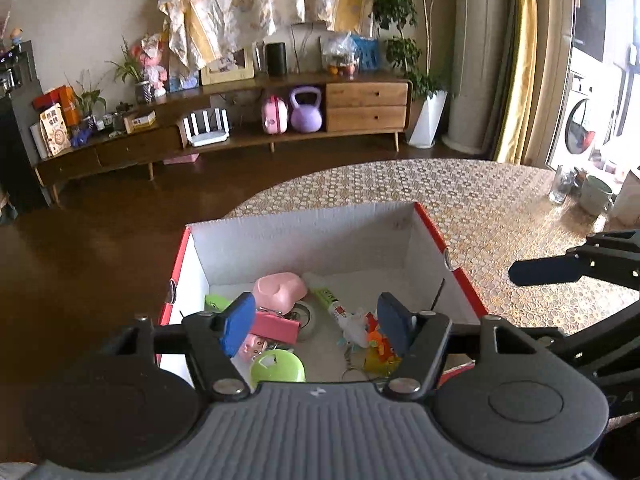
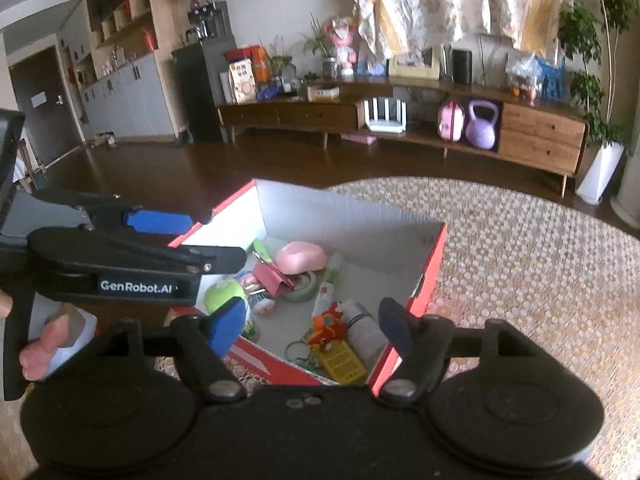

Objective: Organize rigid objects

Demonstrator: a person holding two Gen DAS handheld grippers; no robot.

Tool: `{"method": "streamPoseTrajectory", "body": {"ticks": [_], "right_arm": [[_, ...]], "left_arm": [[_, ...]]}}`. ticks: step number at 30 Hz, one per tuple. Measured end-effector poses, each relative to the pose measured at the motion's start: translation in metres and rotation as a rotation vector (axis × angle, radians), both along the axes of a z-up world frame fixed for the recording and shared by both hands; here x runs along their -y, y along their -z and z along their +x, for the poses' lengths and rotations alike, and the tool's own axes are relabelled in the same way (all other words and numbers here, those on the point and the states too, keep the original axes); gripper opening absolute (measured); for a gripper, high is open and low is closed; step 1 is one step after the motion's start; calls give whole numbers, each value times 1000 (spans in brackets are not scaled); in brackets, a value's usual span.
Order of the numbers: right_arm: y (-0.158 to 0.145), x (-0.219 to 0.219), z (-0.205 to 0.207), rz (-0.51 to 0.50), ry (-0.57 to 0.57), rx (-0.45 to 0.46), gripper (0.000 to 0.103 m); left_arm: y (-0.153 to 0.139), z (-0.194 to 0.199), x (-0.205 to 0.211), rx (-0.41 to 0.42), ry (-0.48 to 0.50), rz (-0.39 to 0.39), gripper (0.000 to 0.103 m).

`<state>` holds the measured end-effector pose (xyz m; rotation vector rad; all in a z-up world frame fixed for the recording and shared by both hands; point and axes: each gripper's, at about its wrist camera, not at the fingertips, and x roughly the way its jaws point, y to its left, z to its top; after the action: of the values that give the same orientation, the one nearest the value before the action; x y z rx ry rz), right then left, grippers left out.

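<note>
Both claws hang spread and empty over the red box (image 1: 430, 227) on the surface (image 1: 500, 216): left claw (image 1: 316, 324), right claw (image 2: 310, 330). Inside, toys, apparently a pink bowl (image 1: 280, 288) among them.

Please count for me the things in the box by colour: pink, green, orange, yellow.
Pink: 2, bowl and case
Green: 2, lid and piece
Orange: 1, toy
Yellow: 1, card
Total: 6
</note>
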<state>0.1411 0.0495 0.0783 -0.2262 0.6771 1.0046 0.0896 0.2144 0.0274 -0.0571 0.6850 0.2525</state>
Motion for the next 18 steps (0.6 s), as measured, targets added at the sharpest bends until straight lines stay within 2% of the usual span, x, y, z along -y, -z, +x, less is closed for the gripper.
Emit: {"method": "streamPoseTrajectory", "body": {"ticks": [5, 7, 11, 13, 18], "right_arm": [[-8, 12, -9, 46, -14, 25, 83], [-13, 17, -11, 74, -12, 30, 88], [-20, 27, -15, 119, -6, 40, 94], [-22, 31, -16, 140, -2, 35, 98], [-23, 40, -21, 173, -3, 57, 103]], "left_arm": [[0, -14, 7, 31, -9, -16, 68], [-1, -20, 9, 47, -18, -17, 76], [-4, -32, 12, 80, -38, -23, 78], [-7, -35, 12, 91, -48, -23, 82], [-9, -43, 13, 110, -68, -44, 83]]}}
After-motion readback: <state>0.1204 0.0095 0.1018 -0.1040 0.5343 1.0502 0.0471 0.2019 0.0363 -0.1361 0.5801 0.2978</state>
